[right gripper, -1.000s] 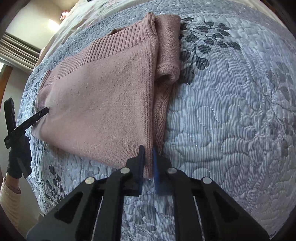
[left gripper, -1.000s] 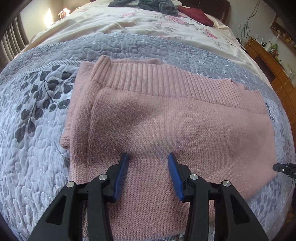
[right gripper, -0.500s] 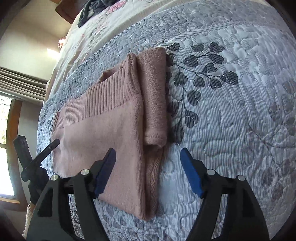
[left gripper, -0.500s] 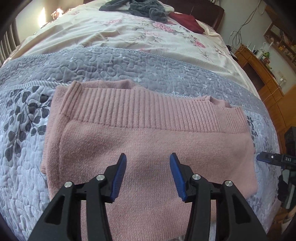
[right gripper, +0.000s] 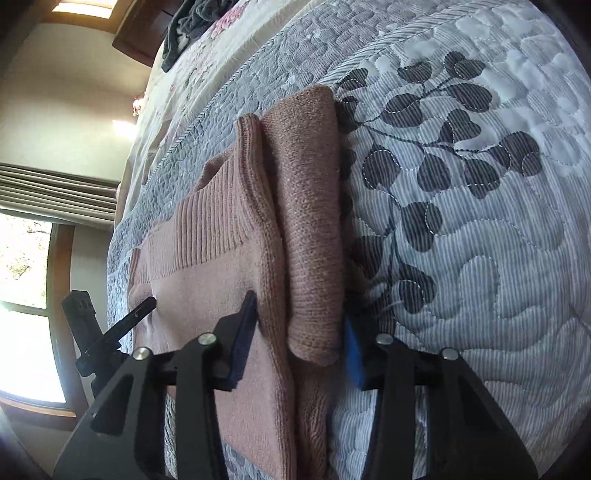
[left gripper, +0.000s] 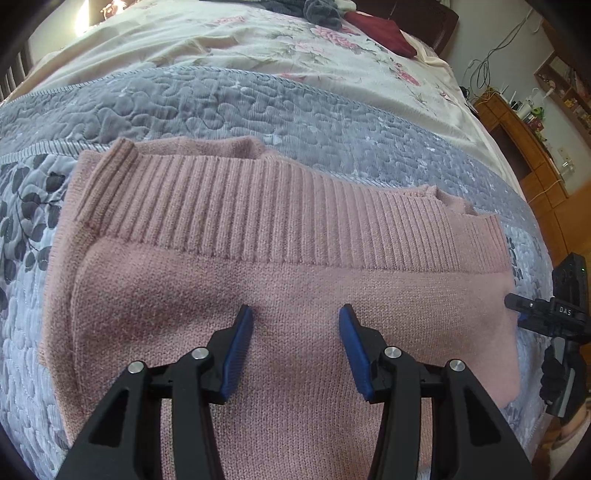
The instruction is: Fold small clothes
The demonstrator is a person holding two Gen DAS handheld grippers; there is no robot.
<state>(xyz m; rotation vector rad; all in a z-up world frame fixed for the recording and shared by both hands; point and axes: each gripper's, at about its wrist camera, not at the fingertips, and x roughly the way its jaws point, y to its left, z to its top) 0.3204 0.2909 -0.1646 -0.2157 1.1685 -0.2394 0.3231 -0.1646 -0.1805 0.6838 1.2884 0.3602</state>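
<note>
A pink knit sweater (left gripper: 288,280) lies folded flat on the grey quilt (left gripper: 207,107), its ribbed hem band toward the far side. My left gripper (left gripper: 295,317) hovers open over the sweater's near half, nothing between its blue pads. In the right wrist view the sweater (right gripper: 207,266) has a folded sleeve (right gripper: 310,221) lying along its right edge. My right gripper (right gripper: 301,314) is open and straddles the sleeve's near end. The right gripper (left gripper: 535,314) also shows at the sweater's right edge, and the left gripper (right gripper: 122,328) at its far side.
A floral sheet (left gripper: 258,48) covers the far bed, with dark clothes (left gripper: 317,11) and a maroon item (left gripper: 384,29) on it. A wooden cabinet (left gripper: 524,147) stands beyond the right side. A window (right gripper: 22,314) lies past the bed edge.
My right gripper let go of the sweater's corner, opened, and moved forward over the folded sleeve. My left gripper stayed open and shifted slightly across the sweater.
</note>
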